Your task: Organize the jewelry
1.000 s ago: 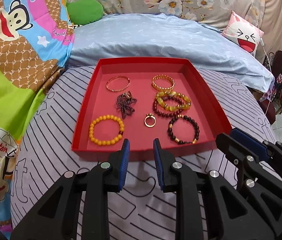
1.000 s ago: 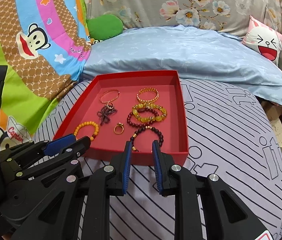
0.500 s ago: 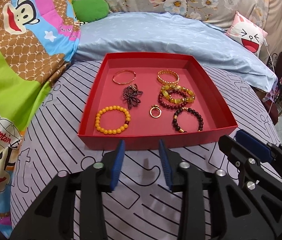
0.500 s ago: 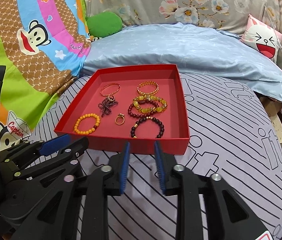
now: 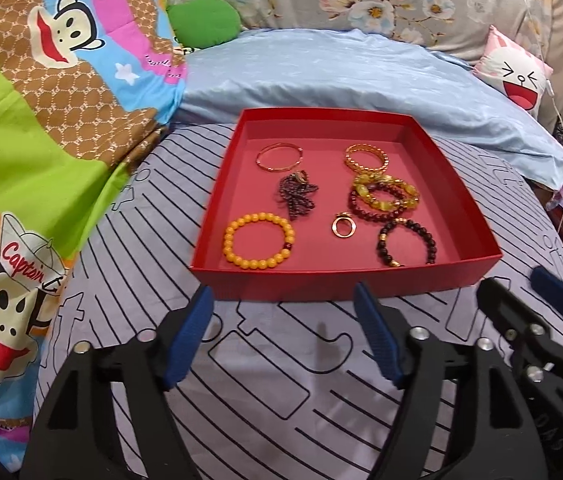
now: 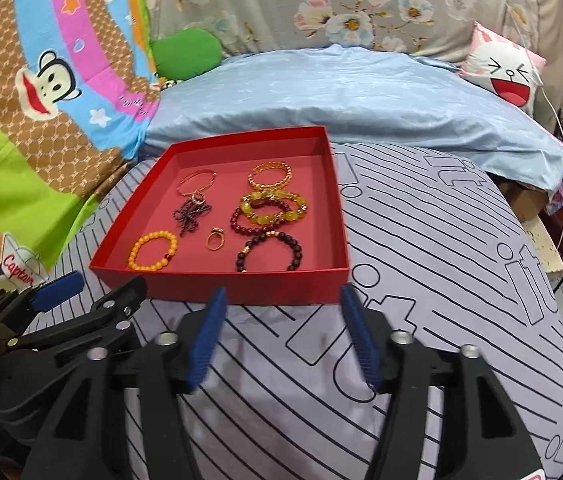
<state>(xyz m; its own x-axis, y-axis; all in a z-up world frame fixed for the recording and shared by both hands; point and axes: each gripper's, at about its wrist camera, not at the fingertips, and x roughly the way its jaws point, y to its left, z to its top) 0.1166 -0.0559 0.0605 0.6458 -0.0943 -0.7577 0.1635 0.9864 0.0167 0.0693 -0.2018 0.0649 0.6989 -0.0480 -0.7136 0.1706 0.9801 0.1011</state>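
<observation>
A red tray (image 5: 321, 280) (image 6: 241, 292) lies on the striped bedcover and holds several pieces of jewelry: an orange bead bracelet (image 5: 258, 241) (image 6: 153, 251), a dark bead bracelet (image 5: 407, 242) (image 6: 269, 251), a gold ring (image 5: 343, 227) (image 6: 215, 238), a dark chain (image 5: 296, 196), a thin gold bangle (image 5: 279, 157) and a gold bracelet (image 5: 366, 157). My left gripper (image 5: 283, 300) is open and empty just in front of the tray's near wall. My right gripper (image 6: 281, 300) is open and empty at the same wall, to the right of the left one.
A light blue quilt (image 5: 341, 76) lies behind the tray. A cartoon monkey blanket (image 5: 21, 120) rises on the left. A pink-and-white face pillow (image 5: 517, 76) is at the back right, where the bed edge drops to the floor.
Both grippers have opened wide from nearly shut. Both have drawn back a little from the tray, which now sits farther ahead in both views.
</observation>
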